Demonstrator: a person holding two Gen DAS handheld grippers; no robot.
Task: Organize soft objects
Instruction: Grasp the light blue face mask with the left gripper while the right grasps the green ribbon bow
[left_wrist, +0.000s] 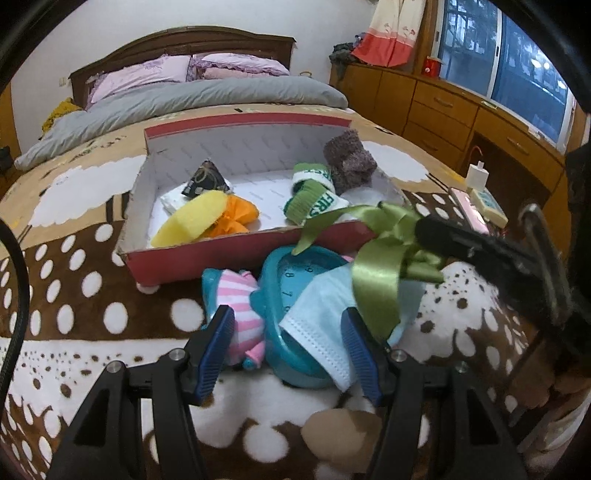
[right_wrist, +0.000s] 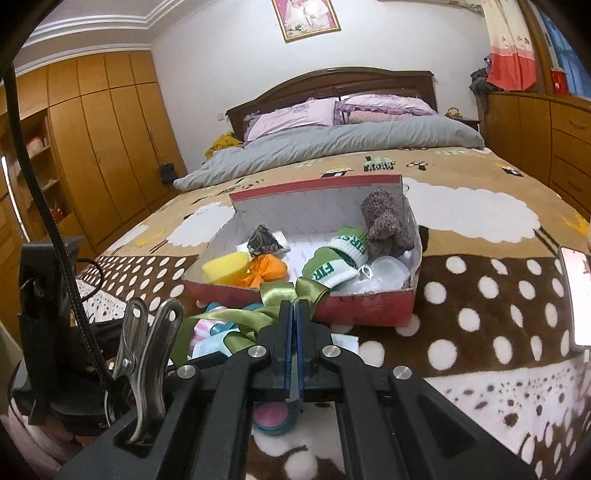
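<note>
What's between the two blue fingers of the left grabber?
In the left wrist view, the open left gripper straddles a teal plastic piece, with a pale blue face mask draped over it and a pink striped sock by the left finger.

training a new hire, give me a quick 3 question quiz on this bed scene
1. True or false: the right gripper is shut on the green ribbon.
2. Which lies in the red box? A yellow sponge; B face mask; C striped sock.
3. Fill in: the left gripper is ____.

Key: 1 true; 2 A; 3 open
</note>
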